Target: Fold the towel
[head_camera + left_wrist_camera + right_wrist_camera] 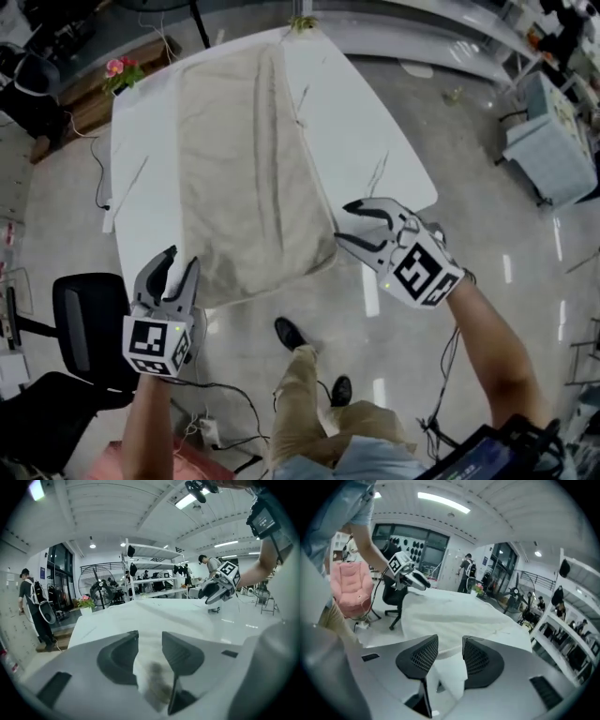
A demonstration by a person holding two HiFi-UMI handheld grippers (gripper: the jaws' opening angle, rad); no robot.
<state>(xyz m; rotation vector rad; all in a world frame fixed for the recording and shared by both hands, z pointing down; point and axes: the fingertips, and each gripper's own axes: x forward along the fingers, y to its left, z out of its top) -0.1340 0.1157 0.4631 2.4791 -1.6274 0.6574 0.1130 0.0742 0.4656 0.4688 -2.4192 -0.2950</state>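
Left gripper (180,262) grips the towel (248,159) at its near-left corner, cloth bunched between narrow-set fingers (180,651). Right gripper (344,223) does likewise at the near-right corner, cloth pinched between its fingers (417,657). Rest of towel lies spread on the white table (375,131), running to the far end.

We see white table (375,131) on glossy floor (487,244), pink flowers (120,70) by far-left corner, black office chair (80,323) off near-left corner. We also spot pink padded chair (347,590), shelf rack (154,569), big fan (96,585), person with backpack (33,606) further back.
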